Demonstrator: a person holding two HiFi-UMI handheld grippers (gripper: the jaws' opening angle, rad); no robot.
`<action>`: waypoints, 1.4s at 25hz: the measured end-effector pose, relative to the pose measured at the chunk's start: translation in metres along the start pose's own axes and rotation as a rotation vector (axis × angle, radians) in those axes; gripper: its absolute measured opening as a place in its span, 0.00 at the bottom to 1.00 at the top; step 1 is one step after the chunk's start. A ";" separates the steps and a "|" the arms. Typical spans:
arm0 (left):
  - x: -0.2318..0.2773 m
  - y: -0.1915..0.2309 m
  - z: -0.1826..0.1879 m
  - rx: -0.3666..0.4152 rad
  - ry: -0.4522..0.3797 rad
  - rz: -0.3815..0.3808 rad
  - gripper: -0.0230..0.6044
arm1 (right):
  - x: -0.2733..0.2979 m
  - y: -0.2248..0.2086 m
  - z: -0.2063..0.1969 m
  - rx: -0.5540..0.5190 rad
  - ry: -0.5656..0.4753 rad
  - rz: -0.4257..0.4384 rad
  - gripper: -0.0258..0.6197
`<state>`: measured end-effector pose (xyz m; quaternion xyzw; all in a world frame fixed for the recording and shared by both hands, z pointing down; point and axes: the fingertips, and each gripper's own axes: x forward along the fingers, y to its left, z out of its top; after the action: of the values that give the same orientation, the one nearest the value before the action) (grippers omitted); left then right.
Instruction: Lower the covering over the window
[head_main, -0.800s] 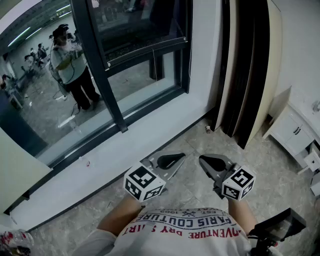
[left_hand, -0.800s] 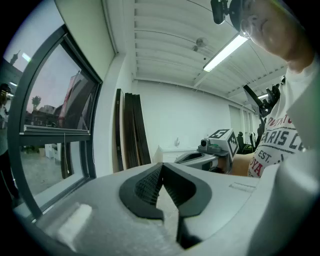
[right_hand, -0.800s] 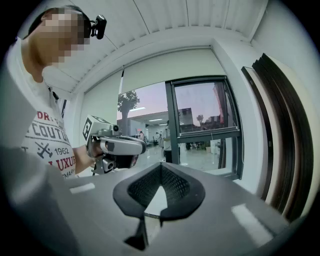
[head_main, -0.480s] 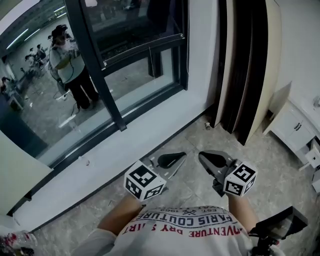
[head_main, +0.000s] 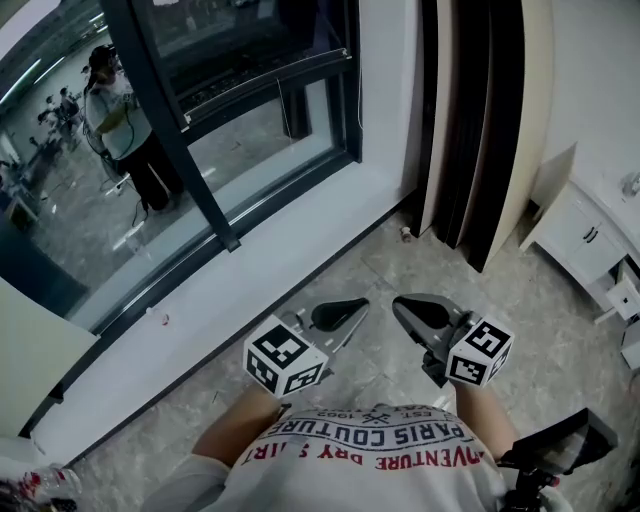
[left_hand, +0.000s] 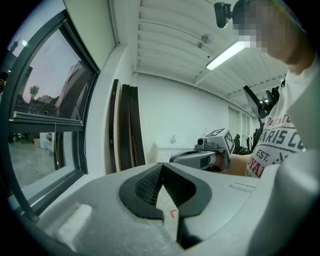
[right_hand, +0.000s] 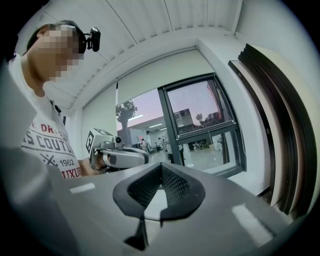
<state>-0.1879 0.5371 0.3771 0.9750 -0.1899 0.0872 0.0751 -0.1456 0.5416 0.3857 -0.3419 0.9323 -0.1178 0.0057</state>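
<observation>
The window (head_main: 200, 120) has a dark frame and bare glass above a white sill (head_main: 290, 240). A thin cord (head_main: 358, 85) hangs along its right edge. In the right gripper view a pale blind (right_hand: 137, 92) covers the top of the window's left pane. Both grippers hang low in front of my body, well short of the sill. My left gripper (head_main: 340, 313) is shut with nothing in it, its pads meeting (left_hand: 162, 172). My right gripper (head_main: 420, 310) is also shut and empty (right_hand: 161, 172). Their tips point towards each other.
Dark and cream curtain panels (head_main: 470, 130) stand in the corner right of the window. A white cabinet (head_main: 585, 240) sits against the right wall. A dark stand with a screen (head_main: 560, 450) is at my lower right. The glass reflects a person (head_main: 120, 120).
The window, sill and curtain have slid leftward and up in the head view. Both grippers stay shut at about the same place in front of my body.
</observation>
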 end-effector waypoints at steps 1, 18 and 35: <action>0.004 -0.002 0.000 -0.001 0.003 -0.003 0.04 | -0.003 -0.003 0.001 0.020 -0.011 0.001 0.04; 0.137 -0.041 0.015 -0.036 0.018 -0.081 0.04 | -0.099 -0.099 0.005 0.176 -0.099 -0.046 0.04; 0.200 -0.054 0.043 0.017 -0.009 -0.145 0.04 | -0.153 -0.146 0.026 0.120 -0.130 -0.141 0.04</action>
<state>0.0212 0.5072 0.3684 0.9872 -0.1184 0.0787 0.0720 0.0674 0.5259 0.3819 -0.4125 0.8949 -0.1512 0.0784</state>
